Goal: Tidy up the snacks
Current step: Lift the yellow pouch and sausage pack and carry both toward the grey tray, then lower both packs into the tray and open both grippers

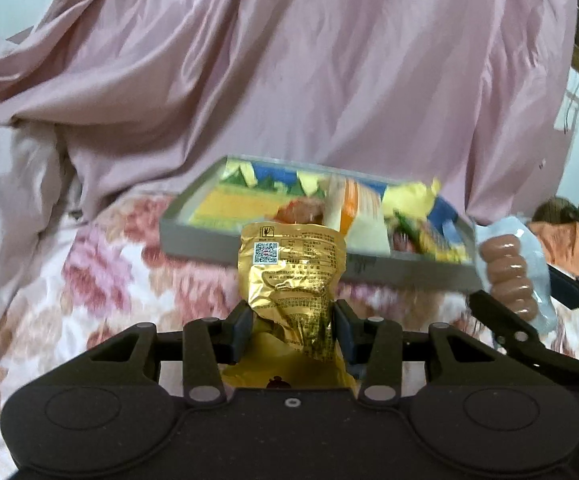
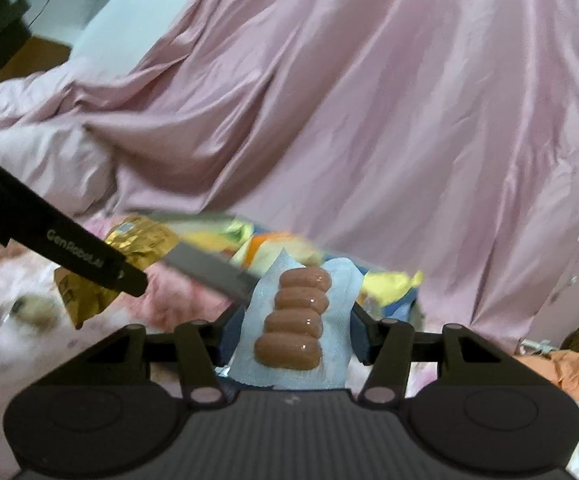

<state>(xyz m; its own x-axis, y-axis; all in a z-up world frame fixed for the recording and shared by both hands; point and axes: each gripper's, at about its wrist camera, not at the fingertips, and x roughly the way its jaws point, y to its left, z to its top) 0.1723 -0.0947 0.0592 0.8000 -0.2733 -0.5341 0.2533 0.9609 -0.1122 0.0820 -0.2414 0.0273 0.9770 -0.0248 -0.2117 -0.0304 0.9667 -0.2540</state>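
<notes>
My left gripper is shut on a crinkled gold foil snack packet, held upright above the floral bedspread. The same gold packet shows at the left of the right wrist view, behind the left gripper's black finger. My right gripper is shut on a clear pack of small brown sausages; that sausage pack appears at the right edge of the left wrist view. Just beyond both lies a shallow grey tray holding several colourful snack packets. The tray looks blurred in the right wrist view.
A floral bedspread lies under everything. A large pink quilt is heaped behind the tray. Orange cloth lies at the right edge. A blurred pale object rests on the bedspread at the left.
</notes>
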